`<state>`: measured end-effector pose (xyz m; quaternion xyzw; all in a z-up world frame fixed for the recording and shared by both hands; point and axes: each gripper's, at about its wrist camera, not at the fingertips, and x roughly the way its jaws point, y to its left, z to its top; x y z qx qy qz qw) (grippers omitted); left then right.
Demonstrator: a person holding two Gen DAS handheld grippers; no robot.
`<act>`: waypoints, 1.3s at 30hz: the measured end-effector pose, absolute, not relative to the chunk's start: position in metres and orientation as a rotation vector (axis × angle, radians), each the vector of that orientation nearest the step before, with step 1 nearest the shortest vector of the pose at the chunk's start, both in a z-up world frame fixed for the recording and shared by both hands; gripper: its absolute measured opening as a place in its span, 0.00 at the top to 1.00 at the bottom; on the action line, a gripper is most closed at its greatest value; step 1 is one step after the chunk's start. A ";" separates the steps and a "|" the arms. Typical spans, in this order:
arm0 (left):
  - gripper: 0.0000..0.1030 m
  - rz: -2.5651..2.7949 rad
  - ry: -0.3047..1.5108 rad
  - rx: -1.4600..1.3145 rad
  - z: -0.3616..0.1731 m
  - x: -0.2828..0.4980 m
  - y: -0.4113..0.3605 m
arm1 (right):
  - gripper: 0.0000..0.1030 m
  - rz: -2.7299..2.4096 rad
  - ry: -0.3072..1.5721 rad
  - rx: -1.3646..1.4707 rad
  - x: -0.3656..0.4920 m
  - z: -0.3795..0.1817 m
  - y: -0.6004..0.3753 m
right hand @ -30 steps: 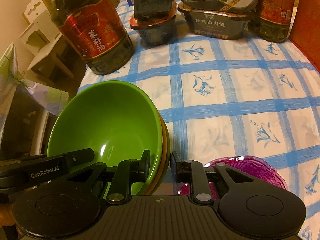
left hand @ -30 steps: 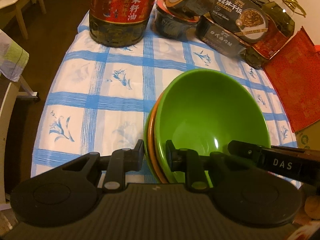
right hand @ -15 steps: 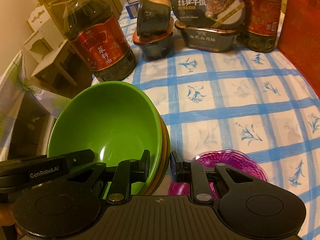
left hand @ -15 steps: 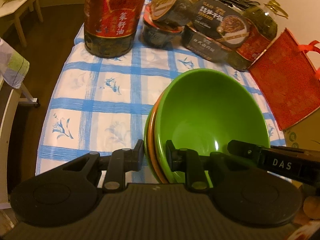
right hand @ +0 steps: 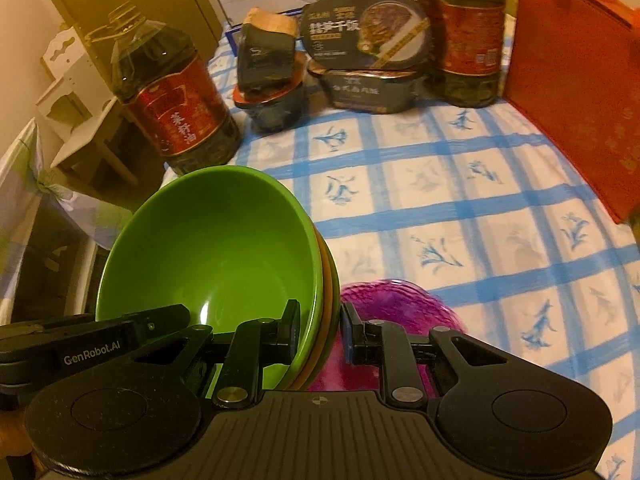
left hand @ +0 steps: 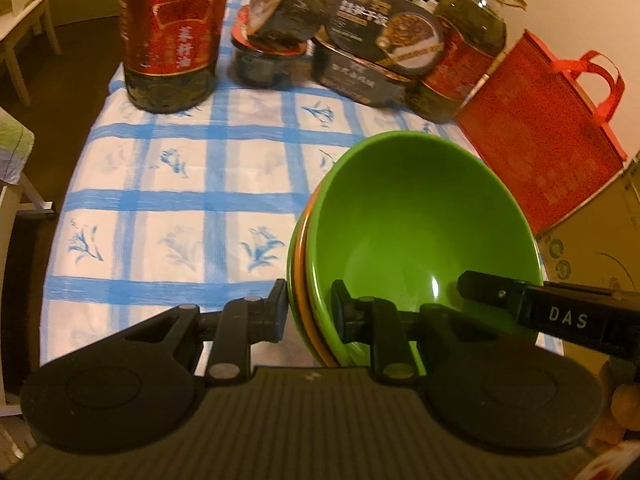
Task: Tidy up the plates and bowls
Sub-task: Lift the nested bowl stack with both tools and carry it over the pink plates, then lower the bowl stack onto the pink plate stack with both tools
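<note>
Bowls (left hand: pixel 420 232) are sitting nested, green over orange, above the checked bench (left hand: pixel 180 200). Left gripper (left hand: pixel 309 312) is clamping the stack's rim on one side, right gripper (right hand: pixel 320 330) is clamping the opposite rim. Purple dish (right hand: pixel 396 304) is lying on the bench below.

A green bowl (left hand: pixel 420 220) nests in orange, over a blue-checked white tablecloth (left hand: pixel 176 184), beside a purple dish (right hand: pixel 396 304).
</note>
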<state>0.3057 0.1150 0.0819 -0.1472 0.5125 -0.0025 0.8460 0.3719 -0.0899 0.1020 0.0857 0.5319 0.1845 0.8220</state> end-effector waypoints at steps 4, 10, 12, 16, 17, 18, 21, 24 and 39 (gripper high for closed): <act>0.81 -0.021 1.087 -0.293 0.080 0.304 0.100 | 0.80 0.379 1.136 0.188 0.366 0.100 -0.105; 0.81 -0.046 1.102 -0.291 0.072 0.302 0.082 | 0.80 0.356 1.145 0.201 0.360 0.094 -0.127; 0.81 -0.053 1.107 -0.290 0.070 0.302 0.076 | 0.80 0.349 1.148 0.203 0.358 0.092 -0.133; 0.81 -0.064 1.117 -0.276 0.064 0.303 0.064 | 0.80 0.337 1.158 0.214 0.356 0.086 -0.145; 0.81 -0.067 1.120 -0.274 0.062 0.303 0.061 | 0.80 0.333 1.160 0.217 0.356 0.084 -0.148; 0.81 -0.069 1.123 -0.272 0.060 0.303 0.059 | 0.80 0.331 1.162 0.219 0.356 0.082 -0.151; 0.81 -0.071 1.130 -0.270 0.054 0.304 0.054 | 0.80 0.323 1.166 0.219 0.357 0.078 -0.156; 0.81 -0.072 1.143 -0.271 0.045 0.306 0.050 | 0.80 0.318 1.170 0.212 0.357 0.071 -0.159; 0.81 -0.070 1.187 -0.276 0.004 0.316 0.041 | 0.80 0.302 1.220 0.220 0.365 0.026 -0.170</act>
